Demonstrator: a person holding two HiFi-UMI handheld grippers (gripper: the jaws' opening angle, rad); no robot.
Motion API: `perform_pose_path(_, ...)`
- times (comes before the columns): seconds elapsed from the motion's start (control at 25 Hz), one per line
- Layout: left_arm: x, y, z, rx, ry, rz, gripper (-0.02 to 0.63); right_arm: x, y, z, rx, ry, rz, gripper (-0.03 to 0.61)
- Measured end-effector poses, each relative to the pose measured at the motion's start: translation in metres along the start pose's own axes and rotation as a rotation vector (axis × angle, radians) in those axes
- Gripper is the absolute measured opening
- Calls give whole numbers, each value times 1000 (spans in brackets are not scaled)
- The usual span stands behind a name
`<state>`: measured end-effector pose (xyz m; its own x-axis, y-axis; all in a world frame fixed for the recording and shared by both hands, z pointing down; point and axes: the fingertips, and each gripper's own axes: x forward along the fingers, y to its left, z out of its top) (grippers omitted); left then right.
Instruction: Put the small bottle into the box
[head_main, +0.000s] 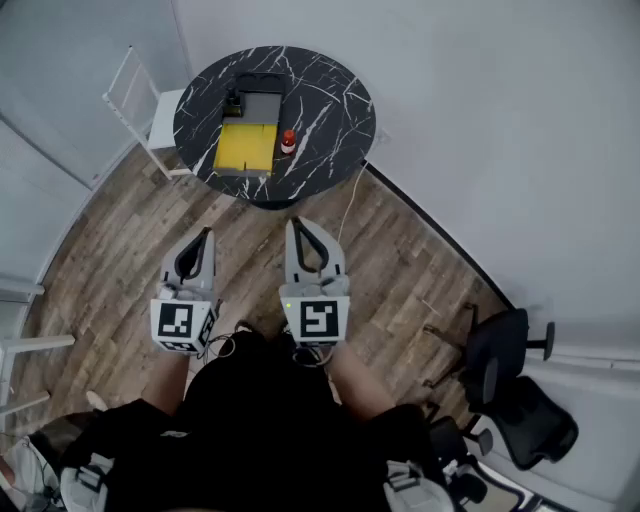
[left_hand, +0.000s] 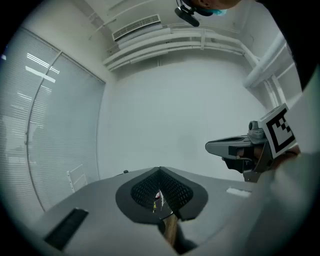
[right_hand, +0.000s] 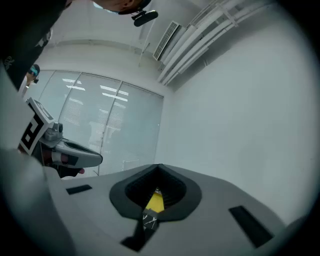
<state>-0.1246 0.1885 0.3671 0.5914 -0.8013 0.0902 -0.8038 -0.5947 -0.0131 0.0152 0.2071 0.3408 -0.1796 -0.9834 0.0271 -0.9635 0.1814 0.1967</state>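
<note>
A small bottle with a red cap stands on the round black marble table, just right of an open box with a yellow inside. Both grippers hang over the wooden floor, well short of the table. My left gripper is shut with nothing in it. My right gripper is also shut and empty. In the right gripper view a sliver of the yellow box shows through the slit behind the closed jaws. The left gripper view looks mostly at a white wall, with the right gripper at its right.
A white chair stands against the table's left side. A black office chair sits at the lower right by the wall. A thin cable runs down from the table onto the wood floor.
</note>
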Motion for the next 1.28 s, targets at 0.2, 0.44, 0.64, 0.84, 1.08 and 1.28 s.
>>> perform_pose_path(0.2,-5,12,-6,1,2,-10,0,8,14,1,-15,-9,4,-5)
perform_pose_path(0.44,-11,29,-15,-17,13,-36,0,8,27,2,-40,4,12,-5)
perform_pose_path(0.64,1,34,-26,-28,35,-60,0,10,21,-14,-19,43,-6,-5)
perform_pose_path(0.84,37,36,-35,-28,61,-76,0,38,-2,-36,-14,97,23,-5)
perform_pose_path(1.08,105,35,-34,-7,88,-63,0,89,-47,-53,-35,101,95,-5)
perform_pose_path(1.28,171,37,-35,10,128,-32,0,138,-81,-70,-30,132,190,-5)
